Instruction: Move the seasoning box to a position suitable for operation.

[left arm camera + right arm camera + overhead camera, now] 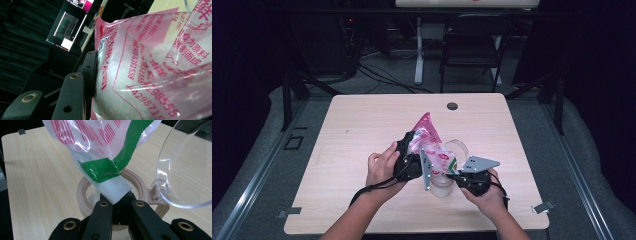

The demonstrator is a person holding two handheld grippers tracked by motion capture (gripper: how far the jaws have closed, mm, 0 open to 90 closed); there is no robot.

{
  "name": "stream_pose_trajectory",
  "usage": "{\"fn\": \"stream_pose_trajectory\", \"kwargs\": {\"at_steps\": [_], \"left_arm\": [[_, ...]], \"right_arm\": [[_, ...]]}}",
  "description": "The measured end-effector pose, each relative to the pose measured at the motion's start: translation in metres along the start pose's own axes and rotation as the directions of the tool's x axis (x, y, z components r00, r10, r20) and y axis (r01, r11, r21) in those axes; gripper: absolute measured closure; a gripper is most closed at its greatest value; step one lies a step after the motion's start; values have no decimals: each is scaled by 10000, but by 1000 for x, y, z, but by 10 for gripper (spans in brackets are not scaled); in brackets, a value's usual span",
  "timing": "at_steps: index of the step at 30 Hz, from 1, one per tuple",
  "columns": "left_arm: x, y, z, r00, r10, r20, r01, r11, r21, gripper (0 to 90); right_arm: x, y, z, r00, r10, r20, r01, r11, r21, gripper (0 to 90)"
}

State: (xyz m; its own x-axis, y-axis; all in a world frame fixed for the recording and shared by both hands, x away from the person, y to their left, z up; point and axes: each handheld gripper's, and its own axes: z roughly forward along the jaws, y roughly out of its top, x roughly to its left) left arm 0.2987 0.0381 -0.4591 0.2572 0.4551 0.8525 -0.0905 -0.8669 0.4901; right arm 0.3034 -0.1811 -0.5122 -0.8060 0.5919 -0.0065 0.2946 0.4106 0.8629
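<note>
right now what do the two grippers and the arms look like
Both grippers are black. The left gripper trails a thin black cable past the wrist. The right gripper carries a grey three-cornered plate with small holes. Their jaws show brass-coloured rivets. The forearms are bare, without sleeves.

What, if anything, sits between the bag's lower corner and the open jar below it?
Nothing visible. The right tongs pinch the bag by its bottom corner directly over the jar mouth, and the clear hinged lid is swung aside. The left tongs hold the bag's upper part.
</note>
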Motion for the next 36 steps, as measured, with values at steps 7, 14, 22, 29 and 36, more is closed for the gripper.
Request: {"fn": "stream_pose_trajectory", "kwargs": {"at_steps": [7,14,22,29,36], "left_arm": [[0,0,0,10000,-16,3,16,10000,-13,610],[0,0,0,10000,12,-2,-12,10000,-12,610],[0,-2,0,10000,-5,16,5,10000,23,610],[-1,-6,1,9999,-100,126,98,9998,155,610],[-1,-13,2,9994,-257,239,249,9991,332,611]], "right_arm": [[0,0,0,10000,-2,23,2,10000,21,900],[0,0,0,10000,-9,37,9,10000,14,900],[0,0,0,10000,-28,38,28,10000,-44,900],[0,0,0,10000,-50,67,50,10000,-26,900],[2,1,0,10000,-54,58,54,10000,-57,900]]}}
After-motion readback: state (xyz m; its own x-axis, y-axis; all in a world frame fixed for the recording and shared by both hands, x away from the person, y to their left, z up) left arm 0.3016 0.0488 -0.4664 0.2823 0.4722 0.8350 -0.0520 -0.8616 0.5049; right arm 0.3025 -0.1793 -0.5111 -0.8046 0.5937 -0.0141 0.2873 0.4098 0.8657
